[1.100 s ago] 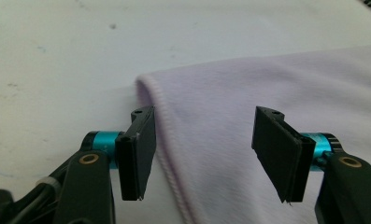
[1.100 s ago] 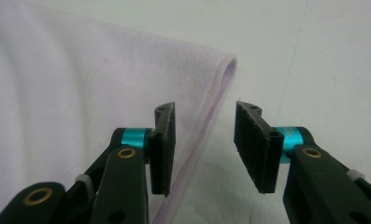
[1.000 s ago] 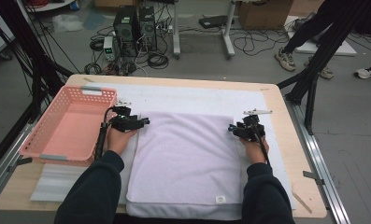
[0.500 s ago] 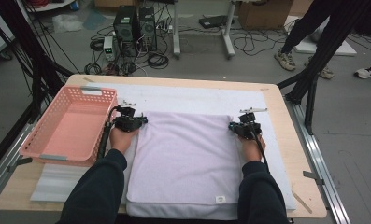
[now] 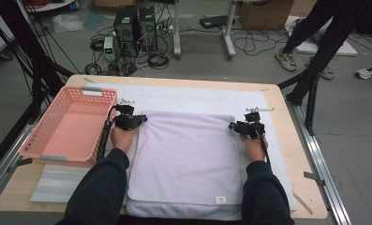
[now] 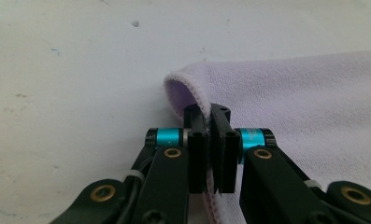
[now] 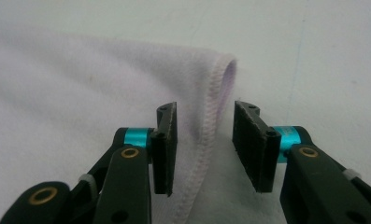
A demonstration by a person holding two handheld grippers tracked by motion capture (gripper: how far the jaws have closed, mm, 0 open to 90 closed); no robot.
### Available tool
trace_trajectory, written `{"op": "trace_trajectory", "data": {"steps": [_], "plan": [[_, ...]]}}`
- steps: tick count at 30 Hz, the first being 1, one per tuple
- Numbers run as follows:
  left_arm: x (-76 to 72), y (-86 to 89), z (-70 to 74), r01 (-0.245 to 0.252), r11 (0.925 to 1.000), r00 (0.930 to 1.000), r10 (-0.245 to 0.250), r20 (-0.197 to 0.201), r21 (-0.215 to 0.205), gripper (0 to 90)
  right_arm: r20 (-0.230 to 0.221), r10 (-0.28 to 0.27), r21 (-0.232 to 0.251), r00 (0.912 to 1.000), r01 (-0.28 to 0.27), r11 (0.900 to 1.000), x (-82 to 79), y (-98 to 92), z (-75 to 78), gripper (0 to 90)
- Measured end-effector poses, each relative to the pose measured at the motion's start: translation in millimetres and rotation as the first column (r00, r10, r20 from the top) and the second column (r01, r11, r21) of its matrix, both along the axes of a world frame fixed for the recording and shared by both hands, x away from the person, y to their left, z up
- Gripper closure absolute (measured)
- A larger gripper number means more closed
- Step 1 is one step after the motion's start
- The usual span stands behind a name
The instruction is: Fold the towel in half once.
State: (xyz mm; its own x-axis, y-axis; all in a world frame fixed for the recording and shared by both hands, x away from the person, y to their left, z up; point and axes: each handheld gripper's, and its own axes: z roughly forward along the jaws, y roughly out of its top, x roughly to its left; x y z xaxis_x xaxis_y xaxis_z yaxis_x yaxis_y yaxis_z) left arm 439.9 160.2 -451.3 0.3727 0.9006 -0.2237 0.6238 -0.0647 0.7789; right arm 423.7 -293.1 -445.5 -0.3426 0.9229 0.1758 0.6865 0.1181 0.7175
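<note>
Towel (image 5: 186,159) is spread flat on the table (image 5: 277,101), beside the pink basket (image 5: 69,126). Far left corner hem is clamped by the left gripper (image 6: 211,140). Right gripper (image 7: 204,144) jaws have just been opening; hem lies between them, unpinched.

Light purple towel (image 5: 188,159) with a small white tag. Pink basket (image 5: 69,129) with little holes. White mat (image 5: 193,96) on a tan bench (image 5: 286,117). Black claws with blue rings.
</note>
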Motion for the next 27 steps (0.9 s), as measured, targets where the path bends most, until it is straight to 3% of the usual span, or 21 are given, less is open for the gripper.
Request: {"op": "trace_trajectory", "data": {"steps": [2,3,4,7,9,13,17,19,23,26,27], "plan": [[-0.1,0.1,-0.2,0.002,1.0,1.0,-0.002,0.001,0.004,85.8,0.008,0.008,-0.058,0.9999,-0.008,0.998,-1.5,6.1,0.9,63.8],[-0.2,0.2,-0.2,0.003,1.0,1.0,-0.003,0.001,0.006,85.8,0.009,0.018,-0.073,0.9998,-0.017,0.997,-1.8,7.7,1.2,71.9],[-0.3,0.0,-0.2,0.005,1.0,1.0,-0.005,0.0,0.006,85.8,0.002,0.041,-0.052,0.9992,-0.041,0.998,-1.8,8.3,1.5,84.4],[0.3,1.2,0.7,-0.002,1.0,1.0,0.002,0.004,-0.006,85.9,0.002,0.058,-0.072,0.9983,-0.058,0.996,-2.2,12.8,2.7,86.4],[1.1,2.4,2.7,-0.023,0.9993,0.9996,0.023,0.018,-0.029,86.0,-0.002,0.051,-0.029,0.9987,-0.051,0.998,0.0,7.1,1.9,86.9],[5.8,2.2,8.2,-0.043,0.9986,0.998,0.044,0.045,-0.031,86.0,0.091,0.05,-0.079,0.9946,-0.043,0.996,3.2,7.9,2.5,87.2],[9.4,6.4,11.8,-0.085,0.9912,0.9901,0.096,0.103,-0.101,85.9,0.154,0.031,-0.084,0.9875,-0.019,0.996,10.5,10.5,6.8,87.2],[13.4,7.1,12.5,-0.069,0.9937,0.9896,0.08,0.12,-0.088,85.9,0.174,0.023,-0.087,0.9844,-0.007,0.996,14.8,11.6,9.8,87.2],[17.3,4.9,18.0,-0.035,0.9969,0.9777,0.049,0.204,-0.071,85.8,0.2,-0.004,-0.094,0.9798,0.023,0.995,20.7,12.7,11.1,87.0],[18.4,4.9,12.7,-0.031,0.9984,0.981,0.04,0.19,-0.048,82.2,0.186,-0.032,-0.078,0.982,0.047,0.996,22.8,12.9,6.1,82.4],[18.5,5.5,11.4,-0.027,0.9987,0.9836,0.035,0.177,-0.043,73.5,0.173,-0.044,-0.062,0.9839,0.055,0.997,23.1,13.4,4.3,73.0]]}}
